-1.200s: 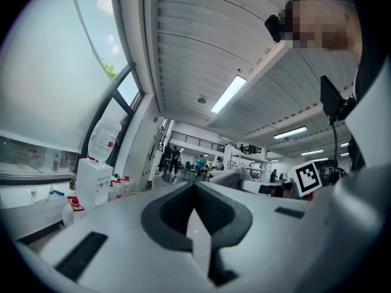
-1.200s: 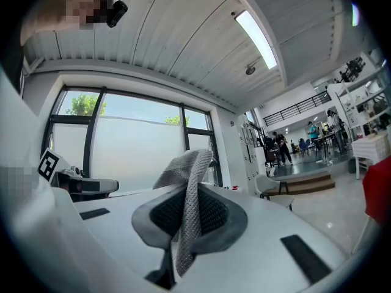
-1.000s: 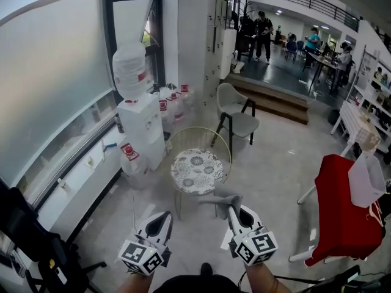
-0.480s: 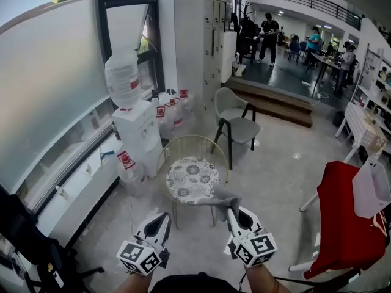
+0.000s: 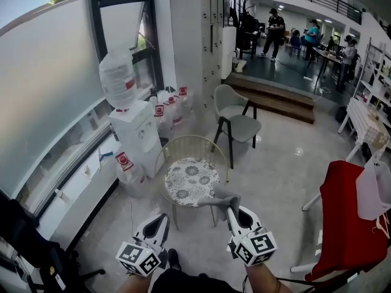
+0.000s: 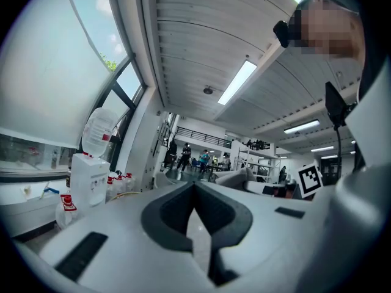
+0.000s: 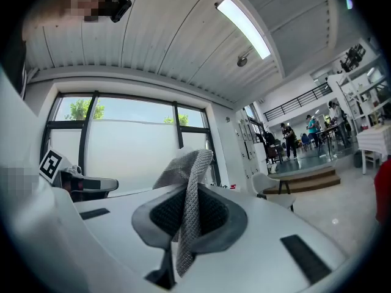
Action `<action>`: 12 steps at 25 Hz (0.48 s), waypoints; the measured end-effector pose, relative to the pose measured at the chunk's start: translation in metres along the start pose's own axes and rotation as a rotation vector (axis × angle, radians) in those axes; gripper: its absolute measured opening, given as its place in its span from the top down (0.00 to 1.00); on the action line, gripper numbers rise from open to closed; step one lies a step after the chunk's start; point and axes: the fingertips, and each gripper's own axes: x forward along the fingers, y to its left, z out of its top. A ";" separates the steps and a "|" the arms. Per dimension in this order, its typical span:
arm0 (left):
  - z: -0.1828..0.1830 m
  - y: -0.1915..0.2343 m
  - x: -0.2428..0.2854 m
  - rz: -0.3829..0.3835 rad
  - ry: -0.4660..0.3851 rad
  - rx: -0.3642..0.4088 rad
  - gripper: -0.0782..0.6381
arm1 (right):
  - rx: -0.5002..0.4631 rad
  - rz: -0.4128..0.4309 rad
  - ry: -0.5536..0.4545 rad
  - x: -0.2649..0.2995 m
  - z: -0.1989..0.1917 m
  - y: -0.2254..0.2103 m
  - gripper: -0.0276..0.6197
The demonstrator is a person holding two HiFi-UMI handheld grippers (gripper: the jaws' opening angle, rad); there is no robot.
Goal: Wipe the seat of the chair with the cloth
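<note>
A round chair with a gold wire back and a patterned seat [image 5: 189, 179] stands on the floor just ahead of me in the head view. My right gripper [image 5: 234, 213] is shut on a grey cloth [image 5: 220, 201], which hangs over the chair's near right edge. In the right gripper view the grey cloth [image 7: 187, 206] is pinched between the jaws and sticks up. My left gripper [image 5: 160, 222] is held low at the left of the chair, shut and empty; its jaws meet in the left gripper view [image 6: 197, 224].
A water dispenser [image 5: 135, 133] with a bottle stands left of the chair, spare bottles [image 5: 168, 112] behind it. A grey chair [image 5: 236, 120] is farther back. A red-draped table [image 5: 345, 218] is at the right. Steps [image 5: 281, 102] lead to people beyond.
The view has shifted a little; the chair sits slightly farther left in the frame. Both grippers hold the same pose, the cloth still in the right one.
</note>
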 end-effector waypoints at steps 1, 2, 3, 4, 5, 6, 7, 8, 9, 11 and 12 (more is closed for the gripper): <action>0.000 0.004 0.003 -0.001 0.001 0.000 0.88 | 0.003 0.000 0.004 0.004 -0.002 0.000 0.92; 0.000 0.008 0.005 -0.002 0.001 0.000 0.88 | 0.003 0.000 0.008 0.008 -0.003 0.000 0.92; 0.000 0.013 0.009 -0.005 0.001 -0.001 0.88 | 0.001 0.000 0.011 0.012 -0.005 0.000 0.92; 0.001 0.017 0.012 -0.008 0.000 -0.001 0.88 | -0.001 -0.001 0.014 0.017 -0.006 0.000 0.92; 0.001 0.022 0.017 -0.011 -0.001 -0.002 0.88 | -0.003 -0.003 0.016 0.023 -0.006 0.000 0.92; 0.002 0.027 0.021 -0.013 -0.002 -0.004 0.88 | -0.004 -0.005 0.017 0.029 -0.006 -0.001 0.92; 0.003 0.033 0.025 -0.015 -0.003 -0.007 0.88 | -0.004 -0.005 0.020 0.036 -0.006 0.000 0.92; 0.005 0.039 0.028 -0.016 -0.005 -0.011 0.88 | -0.007 -0.004 0.023 0.043 -0.005 0.001 0.92; 0.007 0.044 0.031 -0.016 -0.006 -0.017 0.88 | -0.011 -0.001 0.028 0.049 -0.004 0.003 0.92; 0.009 0.056 0.037 -0.024 -0.007 -0.023 0.88 | -0.021 0.002 0.037 0.064 -0.005 0.006 0.92; 0.010 0.061 0.041 -0.030 -0.006 -0.024 0.88 | -0.024 0.002 0.041 0.072 -0.005 0.007 0.92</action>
